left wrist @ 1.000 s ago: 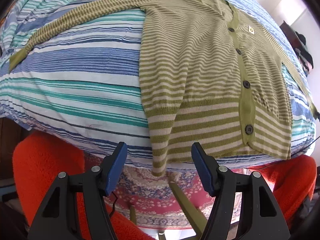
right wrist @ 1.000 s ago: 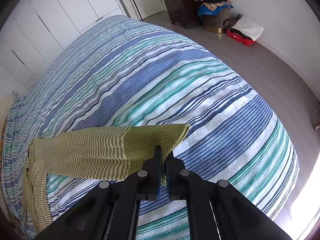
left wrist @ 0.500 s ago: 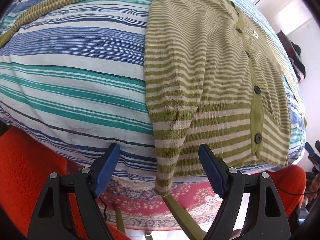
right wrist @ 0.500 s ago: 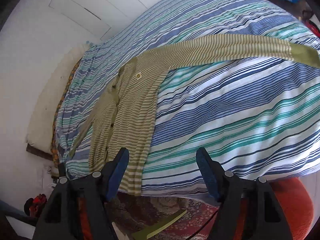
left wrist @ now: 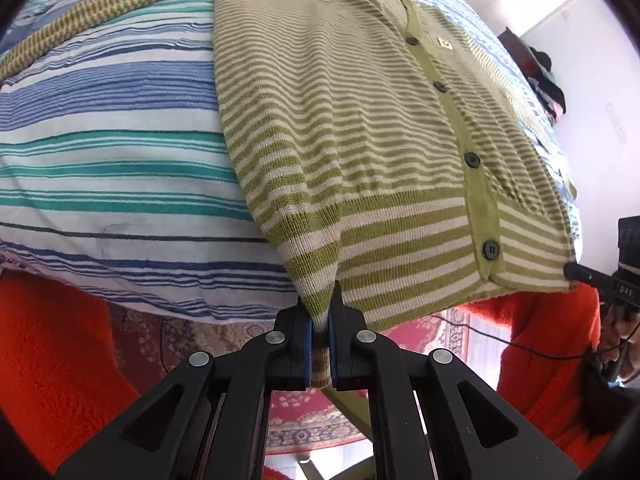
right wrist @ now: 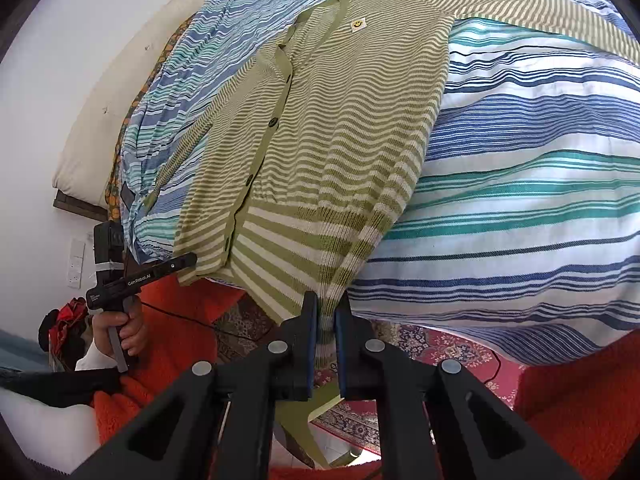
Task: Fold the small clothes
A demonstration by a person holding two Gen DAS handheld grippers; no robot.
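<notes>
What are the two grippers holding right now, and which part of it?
Both hold the green striped cardigan by its bottom hem: the left gripper pinches one bottom corner, the right gripper the other, jaws shut on the knit at the edge of the bed.

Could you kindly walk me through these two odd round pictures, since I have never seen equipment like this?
No robot is here: a person holds a handheld claw in each hand, each with a fisheye camera looking along its fingers. One picture comes from the left claw, the other from the right claw. A green striped cardigan lies buttoned, sleeves spread, on a bed with a striped cover. Each claw is shut on a bottom corner of the cardigan's hem, which hangs over the bed edge. In the right view, the person's hand grips the other claw's handle.
</notes>
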